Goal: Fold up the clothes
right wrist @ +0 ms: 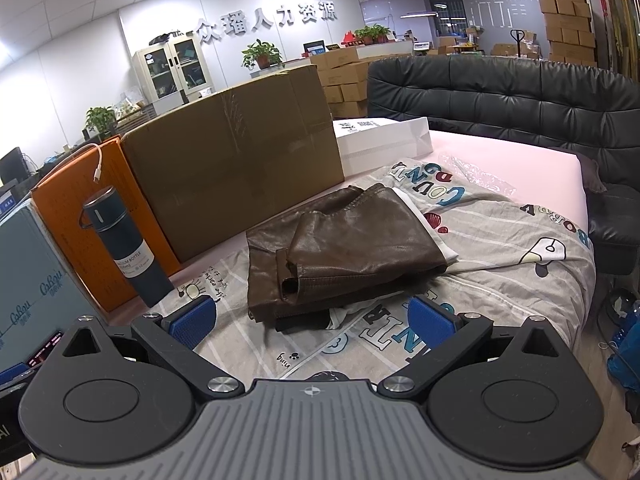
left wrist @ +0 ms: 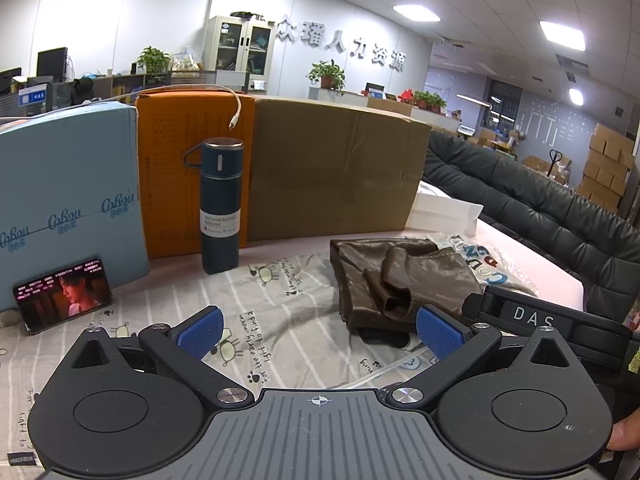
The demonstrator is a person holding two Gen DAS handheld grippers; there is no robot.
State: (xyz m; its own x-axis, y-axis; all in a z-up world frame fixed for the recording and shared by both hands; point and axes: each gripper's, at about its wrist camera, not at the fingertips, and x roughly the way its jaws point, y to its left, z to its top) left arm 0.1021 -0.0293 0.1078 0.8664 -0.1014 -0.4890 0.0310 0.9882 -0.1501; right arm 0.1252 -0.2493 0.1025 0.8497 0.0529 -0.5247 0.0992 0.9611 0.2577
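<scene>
- Lying folded on the grey printed cotton sheet (right wrist: 500,280), the brown leather-look garment (right wrist: 344,252) sits ahead of both hand-held grippers, one sleeve cuff doubled over its top.
- Left hand-held gripper (left wrist: 320,332): jaws wide, blue pads (left wrist: 204,330) empty; the garment (left wrist: 396,280) lies ahead and to its right, close to the right pad but contact cannot be confirmed.
- Right hand-held gripper (right wrist: 312,320): jaws wide, nothing held; the garment lies directly ahead, its near edge between the two blue pads (right wrist: 430,318).
- A dark item and a white layer show beneath the garment's near edge.
- Dark blue cylindrical vacuum bottle (left wrist: 221,204) stands upright ahead-left of the left hand-held gripper, against an orange carton (left wrist: 176,168).
- Large brown cardboard box (left wrist: 332,168) stands behind the garment; a pale blue box (left wrist: 68,200) stands far left, with a lit phone (left wrist: 64,294) propped against it.
- Black padded sofa (right wrist: 520,96) sits beyond the bench to the right.
- A fingertip (left wrist: 624,434) shows at the left-wrist view's right edge.
</scene>
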